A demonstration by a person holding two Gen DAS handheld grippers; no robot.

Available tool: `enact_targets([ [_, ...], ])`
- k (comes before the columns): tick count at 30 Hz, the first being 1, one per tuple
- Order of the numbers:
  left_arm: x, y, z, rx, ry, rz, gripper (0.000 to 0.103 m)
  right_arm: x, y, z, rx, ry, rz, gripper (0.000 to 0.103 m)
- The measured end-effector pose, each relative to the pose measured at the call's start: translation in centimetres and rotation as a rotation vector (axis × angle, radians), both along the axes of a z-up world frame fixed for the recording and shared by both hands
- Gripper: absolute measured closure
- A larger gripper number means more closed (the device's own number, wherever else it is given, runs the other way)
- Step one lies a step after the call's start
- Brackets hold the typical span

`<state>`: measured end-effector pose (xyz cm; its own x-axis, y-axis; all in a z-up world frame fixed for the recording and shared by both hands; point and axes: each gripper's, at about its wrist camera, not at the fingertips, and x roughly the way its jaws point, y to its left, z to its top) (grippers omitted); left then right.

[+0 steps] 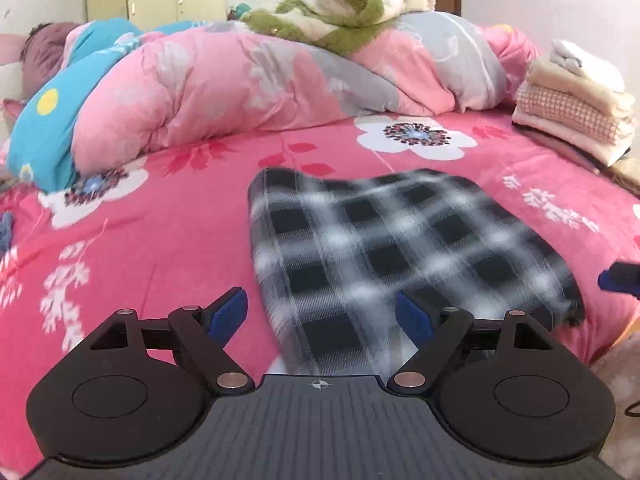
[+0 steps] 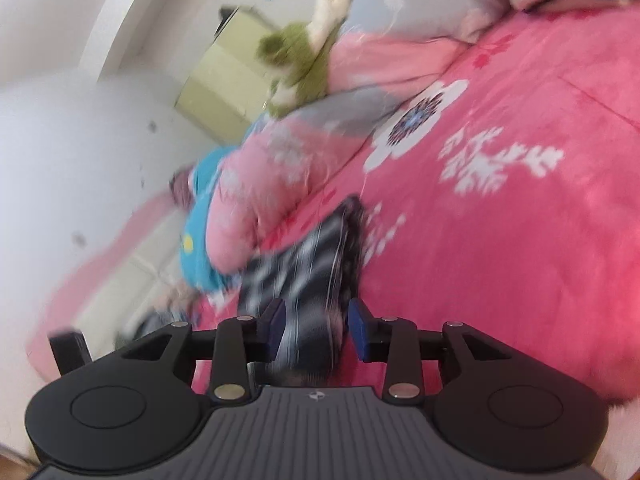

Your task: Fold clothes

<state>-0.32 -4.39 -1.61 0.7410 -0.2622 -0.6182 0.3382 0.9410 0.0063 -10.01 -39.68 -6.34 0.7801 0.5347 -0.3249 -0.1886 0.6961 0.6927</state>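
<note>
Up close, the left gripper (image 1: 320,314) has its blue pads spread wide, with nothing between them touching. Just past it, the black and white checked cloth (image 1: 400,240) lies folded on the pink flowered bed (image 1: 160,240). The right gripper (image 2: 316,330) is tipped sideways and partly open, with the blurry cloth edge sitting between its pads; a grip cannot be told. Farther back is a puffy pink quilt (image 1: 240,92), and a stack of folded clothes (image 1: 576,100) rests at the right.
</note>
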Motion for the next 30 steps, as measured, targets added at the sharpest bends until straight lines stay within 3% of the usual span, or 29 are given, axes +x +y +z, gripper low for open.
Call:
enact_targets([
  [3,-0.3,1.1,-0.9,-0.037,0.04,0.035,0.023,-0.4,1.6,-0.2,-0.031,0.003,0.046,0.066],
  [11,-1.5,5.8,-0.9,-0.195,0.066,0.14,0.033,0.9,2.2,-2.3,0.041,0.095,0.02,0.073],
  [13,-1.4,7.2,-1.3,-0.273,0.106,0.165,0.041,0.8,2.3,-2.5,0.049,0.092,0.029,0.091],
  [20,-0.6,9.8,-3.9,-0.554,0.287,0.164,0.046,-0.2,2.4,-2.6,-0.008,0.106,-0.026,0.093],
  [24,-0.4,9.1,-4.9,-0.593,0.305,0.142,0.047,-0.7,1.6,-3.0,0.057,0.094,-0.068,0.091],
  [26,-0.4,8.8,-5.1,-0.607,0.308,0.129,0.057,-0.9,1.1,-3.4,0.099,0.095,-0.085,0.089],
  [28,-0.4,8.6,-5.2,-0.623,0.315,0.113,0.081,-1.0,0.5,-3.8,0.141,0.096,-0.101,0.088],
  [30,-0.4,8.5,-5.3,-0.638,0.321,0.098,0.09,-1.0,0.2,-4.1,0.167,0.095,-0.113,0.088],
])
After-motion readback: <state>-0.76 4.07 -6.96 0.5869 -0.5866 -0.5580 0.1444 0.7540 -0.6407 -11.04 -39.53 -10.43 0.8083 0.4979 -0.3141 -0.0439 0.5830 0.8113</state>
